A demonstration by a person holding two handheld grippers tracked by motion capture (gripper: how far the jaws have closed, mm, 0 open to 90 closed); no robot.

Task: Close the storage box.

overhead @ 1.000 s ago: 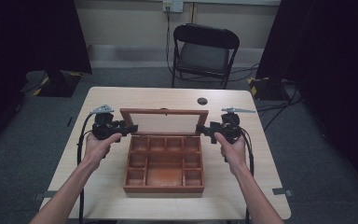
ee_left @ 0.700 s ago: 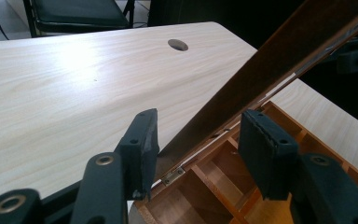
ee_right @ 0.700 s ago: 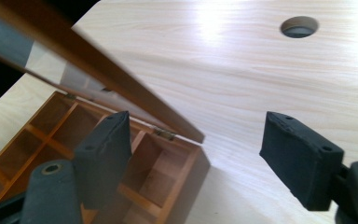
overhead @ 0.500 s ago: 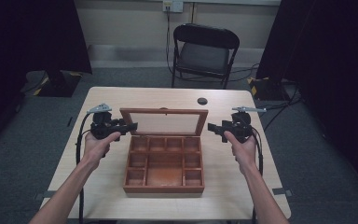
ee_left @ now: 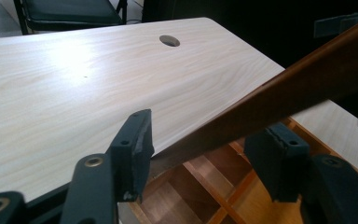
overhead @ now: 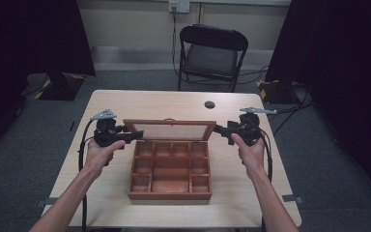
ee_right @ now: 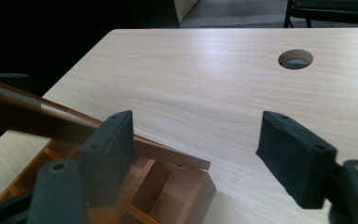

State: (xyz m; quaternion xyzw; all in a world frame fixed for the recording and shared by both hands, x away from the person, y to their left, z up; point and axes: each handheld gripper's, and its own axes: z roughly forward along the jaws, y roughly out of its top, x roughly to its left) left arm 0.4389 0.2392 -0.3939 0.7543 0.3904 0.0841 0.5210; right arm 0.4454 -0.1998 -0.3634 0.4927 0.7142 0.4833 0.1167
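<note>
While the table [overhead: 116, 104] takes up the middle of the high view, a wooden box [overhead: 170, 170] sits on it toward six o'clock, its compartments empty as far as can be seen. Behind the table, at twelve o'clock, stands a black chair [overhead: 211, 54]. The box's glass-paned lid [overhead: 170, 130] stands raised along the far edge, at twelve o'clock from the compartments, roughly upright and leaning a little back.

At nine o'clock of the lid is the left gripper [overhead: 134, 136]. Its jaws straddle the lid's end frame and have just been opening; in the left gripper view a gap shows between the frame and the pad [ee_left: 279, 161] nearer the box, so the hold looks released, though the other pad seems to brush the wood. At three o'clock is the right gripper [overhead: 218, 129], spread open with nothing between its jaws, which have been narrowing slightly. A second ago it was at the lid's right corner; it now stands just apart from it, drawn outward. In the right gripper view the lid's corner passes behind one pad [ee_right: 109, 149] without being pinched.

Both hands letting go suggests the lid is judged to stand by itself, so opening the box looks finished. A small cable hole [overhead: 209, 104] lies at one o'clock of the box.
</note>
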